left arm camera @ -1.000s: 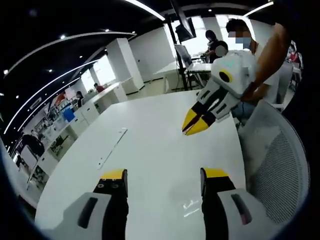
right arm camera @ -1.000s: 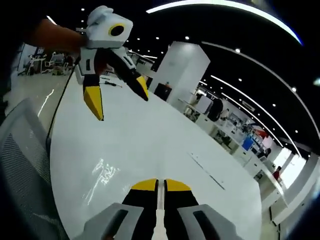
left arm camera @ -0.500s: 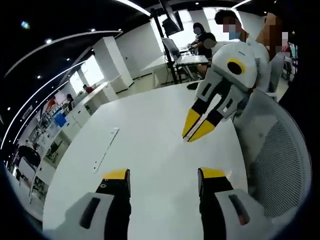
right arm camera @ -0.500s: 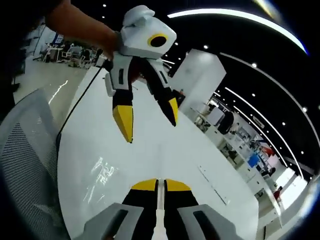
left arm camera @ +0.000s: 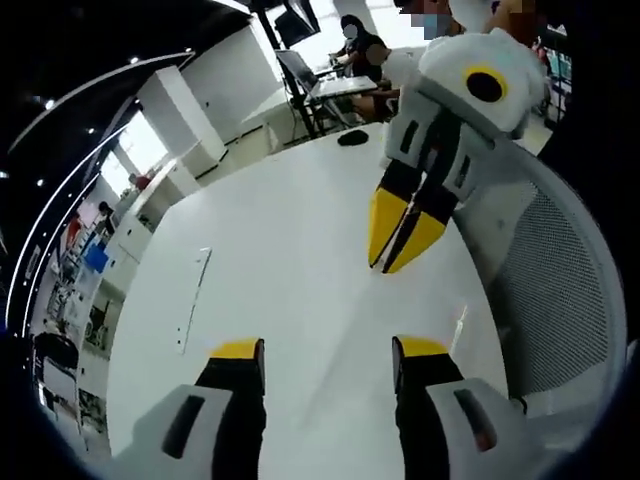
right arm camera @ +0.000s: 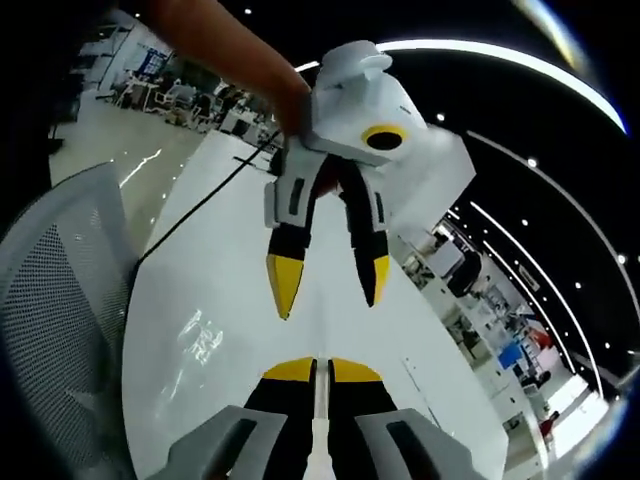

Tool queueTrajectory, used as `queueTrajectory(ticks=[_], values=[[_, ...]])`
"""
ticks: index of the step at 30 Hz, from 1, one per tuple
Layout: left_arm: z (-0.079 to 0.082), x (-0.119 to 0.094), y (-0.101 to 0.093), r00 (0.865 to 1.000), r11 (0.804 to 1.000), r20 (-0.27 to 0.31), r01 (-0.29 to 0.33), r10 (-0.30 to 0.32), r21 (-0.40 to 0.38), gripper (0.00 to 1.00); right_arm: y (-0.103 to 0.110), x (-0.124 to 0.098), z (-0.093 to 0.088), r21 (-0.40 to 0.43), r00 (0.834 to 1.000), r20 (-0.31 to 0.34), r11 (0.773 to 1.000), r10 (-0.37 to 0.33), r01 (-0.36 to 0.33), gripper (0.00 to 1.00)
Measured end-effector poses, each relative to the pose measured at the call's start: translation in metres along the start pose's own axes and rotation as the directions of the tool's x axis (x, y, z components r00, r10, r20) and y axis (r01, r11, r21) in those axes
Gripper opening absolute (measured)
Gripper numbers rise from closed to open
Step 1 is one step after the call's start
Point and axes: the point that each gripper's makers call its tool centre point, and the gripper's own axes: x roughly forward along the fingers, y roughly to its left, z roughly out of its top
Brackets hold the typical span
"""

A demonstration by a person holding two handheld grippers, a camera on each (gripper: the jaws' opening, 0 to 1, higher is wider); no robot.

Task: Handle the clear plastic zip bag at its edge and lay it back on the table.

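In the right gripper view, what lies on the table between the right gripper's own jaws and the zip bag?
Nothing: bare white table separates the right gripper from the clear zip bag, which lies flat nearby. The left gripper hangs above.

We find no writing, label, brand, number or sign that we can read in either view. The white table [left arm camera: 300,270] is bare of print, and the grey strip [left arm camera: 192,297] lying on it toward nine o'clock in the left gripper view carries no marks we can make out. The dark screen [left arm camera: 300,18] standing at twelve o'clock in that view is too small and too dim for any lettering to be told. The coloured patches [right arm camera: 520,350] at about four o'clock in the right gripper view are too blurred to read.
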Motion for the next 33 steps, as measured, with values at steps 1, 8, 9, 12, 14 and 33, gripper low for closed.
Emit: queueTrajectory(ticks=[1, 8, 9, 12, 14, 33], values=[[-0.001, 0.001, 0.000, 1.000, 1.000, -0.003, 0.005, -0.005, 0.001, 0.50, 0.001, 0.000, 0.001, -0.007, 1.000, 0.003, 1.000, 0.003, -0.003, 0.00], [-0.012, 0.007, -0.010, 0.997, 0.998, -0.043, 0.061, -0.060, 0.013, 0.40, 0.010, -0.001, 0.007, -0.070, 0.999, 0.022, 0.997, 0.024, -0.022, 0.00], [-0.014, 0.008, -0.013, 0.996, 0.997, -0.048, 0.078, -0.077, 0.010, 0.38, 0.010, -0.001, 0.008, -0.071, 0.999, 0.024, 0.997, 0.024, -0.023, 0.00], [-0.021, 0.010, -0.016, 0.993, 0.996, -0.078, 0.085, -0.084, 0.021, 0.28, 0.012, -0.001, 0.010, -0.072, 0.999, 0.031, 0.997, 0.030, -0.027, 0.00], [-0.024, 0.011, -0.018, 0.992, 0.996, -0.088, 0.089, -0.087, 0.023, 0.21, 0.011, -0.001, 0.011, -0.079, 0.999, 0.034, 0.997, 0.028, -0.025, 0.00], [-0.037, 0.011, -0.032, 0.987, 0.994, -0.135, 0.098, -0.092, 0.039, 0.00, 0.019, 0.002, 0.004, -0.021, 0.998, 0.035, 0.998, 0.056, -0.056, 0.00]])
